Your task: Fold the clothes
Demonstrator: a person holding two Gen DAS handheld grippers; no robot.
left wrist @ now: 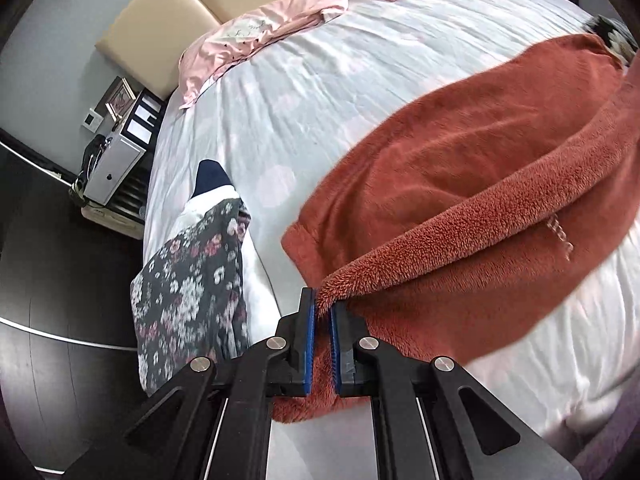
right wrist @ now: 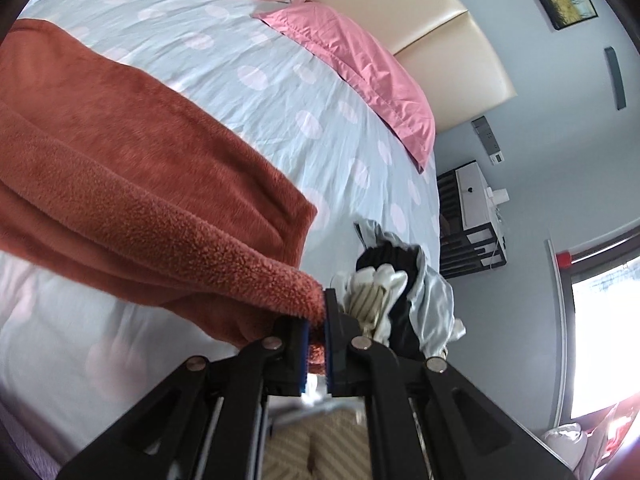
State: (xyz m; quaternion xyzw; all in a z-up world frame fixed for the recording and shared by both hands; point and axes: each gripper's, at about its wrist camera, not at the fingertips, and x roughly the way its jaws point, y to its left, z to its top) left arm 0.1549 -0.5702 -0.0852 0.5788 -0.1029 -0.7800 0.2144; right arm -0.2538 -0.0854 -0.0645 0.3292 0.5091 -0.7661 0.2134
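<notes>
L gripper (left wrist: 323, 312) pinching fleece (left wrist: 460, 168) corner | R gripper (right wrist: 316, 316) clamped on other corner | fleece lifted over bed (left wrist: 320, 80), 1 o'clock | 1st fold underway | floral item (left wrist: 188, 280) at 9 unfolded

You have the fuzzy rust-red fleece garment (left wrist: 460, 168) doubled over, its near edge lifted off the polka-dot bed.
</notes>
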